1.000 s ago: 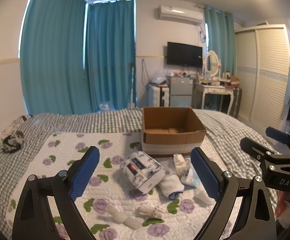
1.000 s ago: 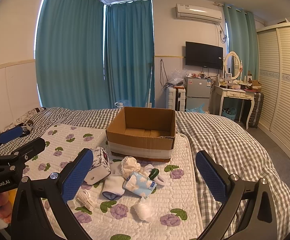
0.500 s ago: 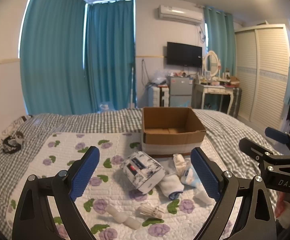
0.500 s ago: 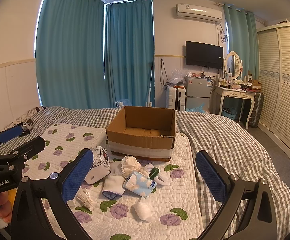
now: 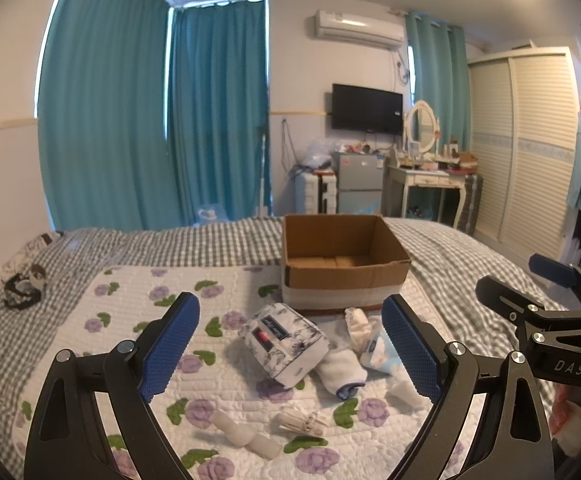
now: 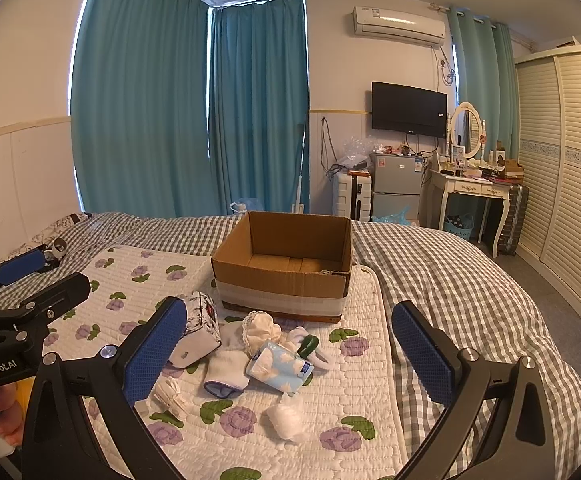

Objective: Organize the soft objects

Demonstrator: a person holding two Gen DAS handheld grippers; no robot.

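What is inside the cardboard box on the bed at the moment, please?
The box shows only its bare flaps at the bottom; the near wall hides the front strip of the floor.

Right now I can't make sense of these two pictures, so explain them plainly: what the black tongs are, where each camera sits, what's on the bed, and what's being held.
A person holds one hand-operated gripper per hand; each carries a wide-angle camera looking along its fingers. One picture is from the left gripper, the other from the right gripper. Both are open and hold nothing. On the floral quilt stands an open cardboard box. In front of it lie a patterned pouch, a white sock, a light-blue packet and small white pieces.
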